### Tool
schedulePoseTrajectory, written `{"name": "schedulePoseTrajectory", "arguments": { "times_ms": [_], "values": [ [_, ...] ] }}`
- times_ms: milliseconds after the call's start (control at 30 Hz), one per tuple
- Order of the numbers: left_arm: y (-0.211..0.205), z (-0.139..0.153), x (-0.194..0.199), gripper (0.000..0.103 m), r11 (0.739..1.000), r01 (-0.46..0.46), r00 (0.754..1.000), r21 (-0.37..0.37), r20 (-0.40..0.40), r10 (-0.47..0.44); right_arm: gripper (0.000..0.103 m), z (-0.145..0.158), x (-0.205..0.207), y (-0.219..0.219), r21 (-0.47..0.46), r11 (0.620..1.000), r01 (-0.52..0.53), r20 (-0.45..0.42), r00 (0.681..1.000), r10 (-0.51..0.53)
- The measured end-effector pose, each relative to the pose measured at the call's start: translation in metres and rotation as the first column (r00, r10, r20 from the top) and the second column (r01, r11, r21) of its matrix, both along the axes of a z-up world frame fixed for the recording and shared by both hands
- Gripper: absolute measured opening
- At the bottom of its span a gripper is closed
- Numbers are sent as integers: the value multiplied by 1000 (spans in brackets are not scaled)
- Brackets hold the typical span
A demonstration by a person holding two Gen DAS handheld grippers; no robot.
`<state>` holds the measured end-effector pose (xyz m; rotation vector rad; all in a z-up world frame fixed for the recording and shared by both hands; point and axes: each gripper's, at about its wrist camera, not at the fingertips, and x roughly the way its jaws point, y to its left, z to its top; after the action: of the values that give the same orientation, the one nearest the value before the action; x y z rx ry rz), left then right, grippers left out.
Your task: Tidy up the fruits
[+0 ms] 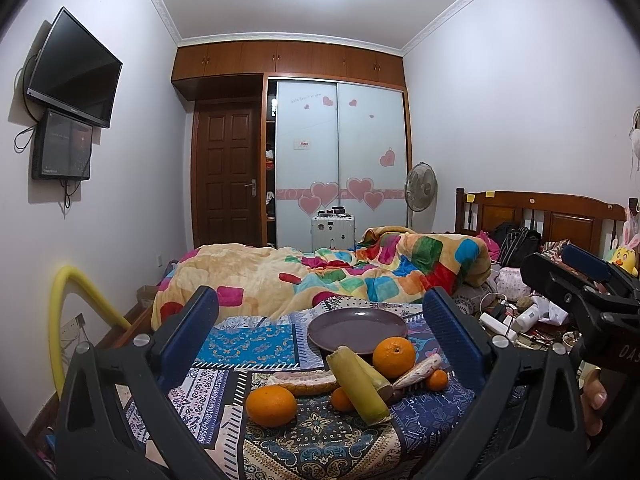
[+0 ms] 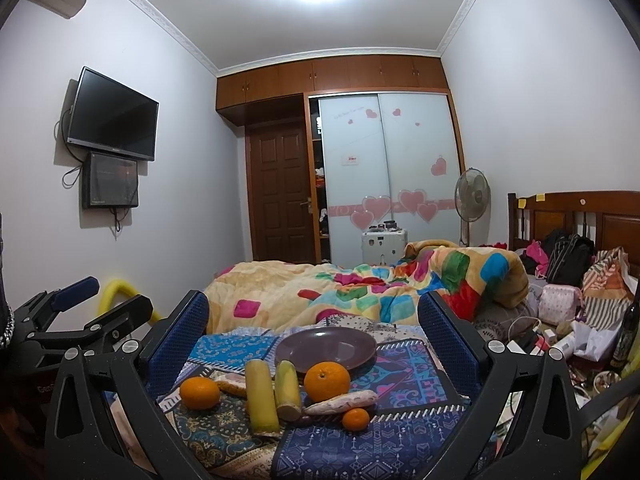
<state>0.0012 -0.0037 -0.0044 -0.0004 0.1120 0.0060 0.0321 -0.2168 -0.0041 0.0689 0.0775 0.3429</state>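
Left wrist view: left gripper [image 1: 320, 322] spread wide, empty — round purple plate [image 1: 357, 329] bare on the patterned patchwork cloth [image 1: 256, 346]; large orange [image 1: 394, 357] touches its near rim.
Right wrist view: right gripper [image 2: 313, 322] likewise agape, empty — two yellow-green cane pieces [image 2: 262, 396] before the plate [image 2: 326, 348].

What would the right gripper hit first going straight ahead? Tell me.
Probably nothing on the cloth: the open right gripper points level above the fruit and plate. Straight on, it would likely first meet the rumpled colourful blanket on the bed, though depth is unclear.
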Motion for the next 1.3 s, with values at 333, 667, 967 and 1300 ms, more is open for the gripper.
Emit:
{"name": "schedulePoseTrajectory", "arguments": {
  "times_ms": [333,667,967,1300],
  "values": [
    [-2,-1,-1,103,1000,-1,1000,1,-2,1,103,-1,0,-1,1,1000,0,0,1000,0],
    [3,-15,17,103,1000,18,997,-11,-76,-18,103,-12,12,2,-19,1000,7,-46,999,-8],
    [34,-52,61,103,999,-35,968,-26,-250,28,103,-53,61,-3,-80,997,0,-230,973,-19],
    [78,-103,120,86,994,-60,881,-87,-472,11,103,-78,98,0,-173,983,-55,-347,938,-9]
  ]
}}
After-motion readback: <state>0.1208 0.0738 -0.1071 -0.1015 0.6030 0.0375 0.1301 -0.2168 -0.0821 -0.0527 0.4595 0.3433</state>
